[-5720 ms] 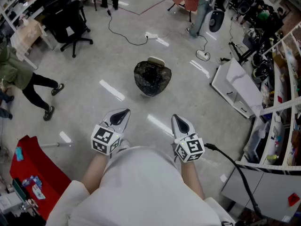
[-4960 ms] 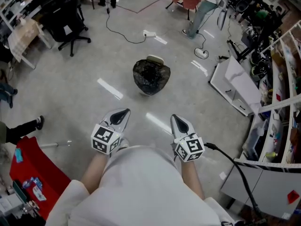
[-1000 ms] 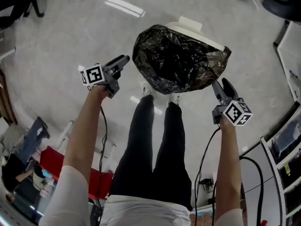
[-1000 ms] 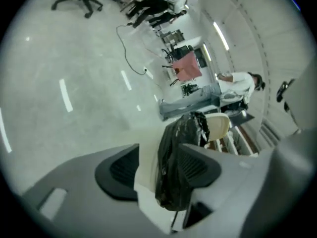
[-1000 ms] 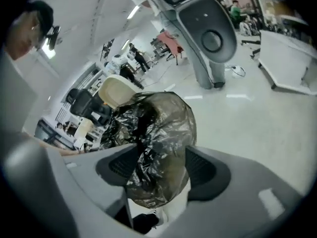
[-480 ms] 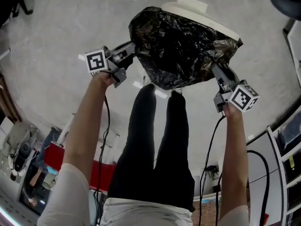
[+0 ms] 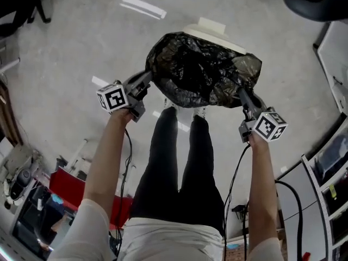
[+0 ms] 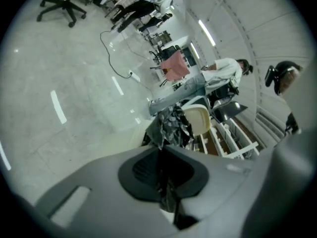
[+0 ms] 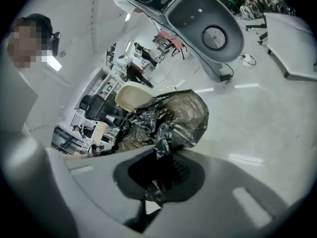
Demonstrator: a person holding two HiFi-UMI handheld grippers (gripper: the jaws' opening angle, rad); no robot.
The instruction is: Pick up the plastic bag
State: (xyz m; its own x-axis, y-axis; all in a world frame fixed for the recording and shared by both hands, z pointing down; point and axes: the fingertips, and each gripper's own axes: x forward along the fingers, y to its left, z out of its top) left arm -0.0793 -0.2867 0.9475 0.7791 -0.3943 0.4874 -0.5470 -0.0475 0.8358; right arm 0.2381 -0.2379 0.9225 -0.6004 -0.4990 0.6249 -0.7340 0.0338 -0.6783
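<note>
My left gripper [image 7: 144, 81] has just closed, pinching the left rim of the black plastic bag [image 7: 198, 72], which sits in the cream bin [image 7: 213, 30] on the floor beyond my feet. My right gripper [image 7: 242, 95] has just clamped the right rim likewise. Both grips look made; lifting the bag out remains. I see no readable writing.
</note>
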